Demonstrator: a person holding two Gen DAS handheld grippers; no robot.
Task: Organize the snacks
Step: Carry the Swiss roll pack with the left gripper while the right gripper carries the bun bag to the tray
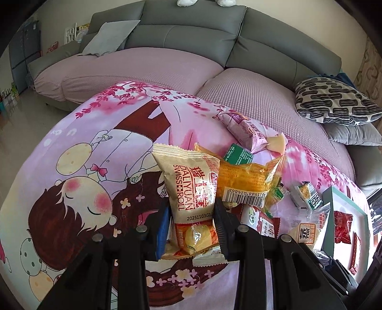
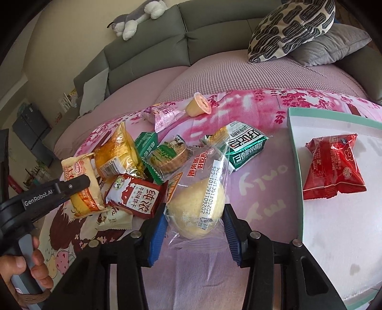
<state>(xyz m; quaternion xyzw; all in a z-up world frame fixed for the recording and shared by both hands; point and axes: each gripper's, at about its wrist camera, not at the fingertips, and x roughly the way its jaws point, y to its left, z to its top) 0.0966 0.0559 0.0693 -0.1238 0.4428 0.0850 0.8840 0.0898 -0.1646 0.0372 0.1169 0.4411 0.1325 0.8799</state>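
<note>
My left gripper [image 1: 192,209] is shut on a cream Swiss-roll packet [image 1: 191,188] and holds it over the pink cartoon cloth; it also shows in the right wrist view [image 2: 81,188]. My right gripper [image 2: 194,220] has its blue pads on both sides of a clear-wrapped yellow bun [image 2: 198,205] that lies on the cloth. A pile of snacks lies between them: an orange packet [image 2: 117,152], a red-brown milk biscuit packet [image 2: 136,198], a green-white packet [image 2: 246,145]. A white tray with a teal rim [image 2: 296,152] holds a red packet [image 2: 334,167].
A pink packet [image 2: 162,114] and a jelly cup [image 2: 198,107] lie further back on the cloth. A grey sofa [image 1: 191,40] with a patterned cushion [image 2: 291,28] stands behind. A plush toy [image 2: 136,19] lies on the sofa back.
</note>
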